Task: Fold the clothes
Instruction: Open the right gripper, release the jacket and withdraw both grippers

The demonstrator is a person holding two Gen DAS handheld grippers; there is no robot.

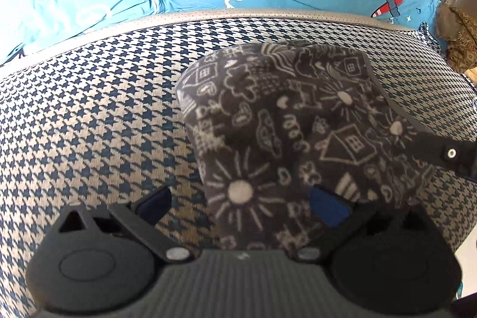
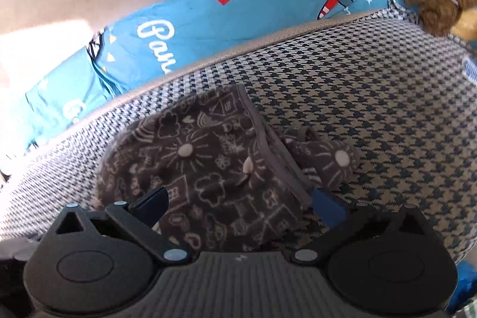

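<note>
Houndstooth cushion [image 2: 372, 97] fills frame, blue printed sheet [image 2: 238, 17] behind. Doodle-print garment [image 2: 208, 169] bunched centre. Right gripper [image 2: 238, 203] spread wide, empty; left gripper [image 1: 238, 203] likewise. Flatten loose flap lower right before next fold.

- Bright daylight floods both views; the upper left corners blow out to white glare.
- Fisheye bending curves every edge.
- Slight motion blur softens the patterned surfaces; corners vignette dark.
</note>
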